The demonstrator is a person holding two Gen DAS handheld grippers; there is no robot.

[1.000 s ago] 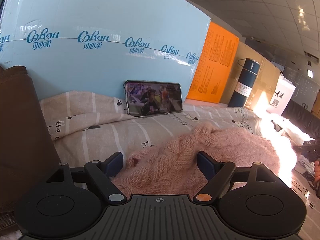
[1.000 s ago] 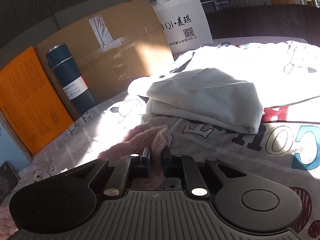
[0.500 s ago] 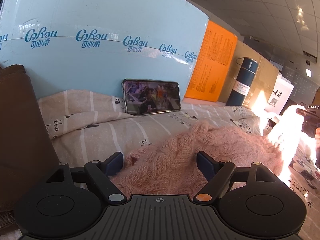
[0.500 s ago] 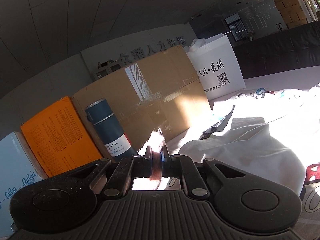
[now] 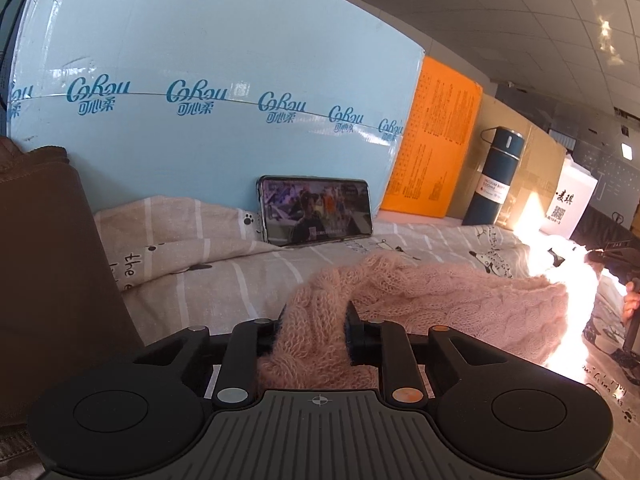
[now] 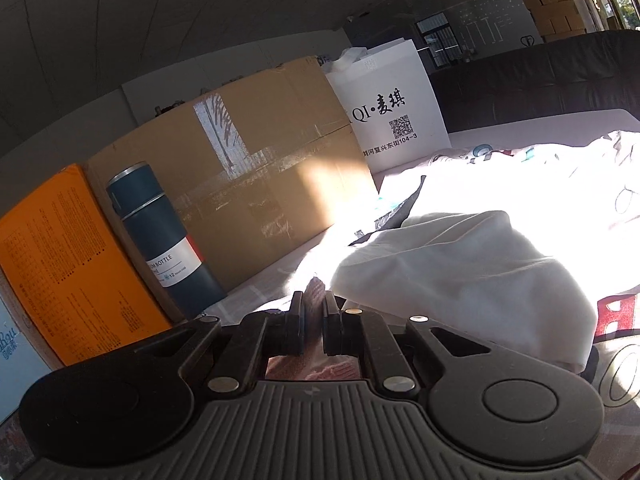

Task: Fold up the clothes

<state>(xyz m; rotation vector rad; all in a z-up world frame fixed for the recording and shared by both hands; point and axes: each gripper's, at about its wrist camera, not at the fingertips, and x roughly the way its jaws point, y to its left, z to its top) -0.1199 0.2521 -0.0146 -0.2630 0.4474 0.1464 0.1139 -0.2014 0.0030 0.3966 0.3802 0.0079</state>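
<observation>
My left fingers [image 5: 312, 326] have just closed on the pink knit sweater [image 5: 440, 304] lying across the bed [image 5: 224, 280], while my right fingers [image 6: 314, 320] pinch its far end, lifted.

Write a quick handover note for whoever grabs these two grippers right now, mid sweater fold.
Left gripper: jaws have just been closing and now pinch a bunch of the pink knit sweater at its near edge.
Right gripper: shut on a thin bit of the same pink knit, held above the bedsheet.
The sweater lies rumpled across the sheet, stretching toward the sunlit side. A folded white garment sits ahead of the right gripper.
Done: both ends gripped.
Left: the fold itself; the sweater is not yet flattened or folded.
</observation>
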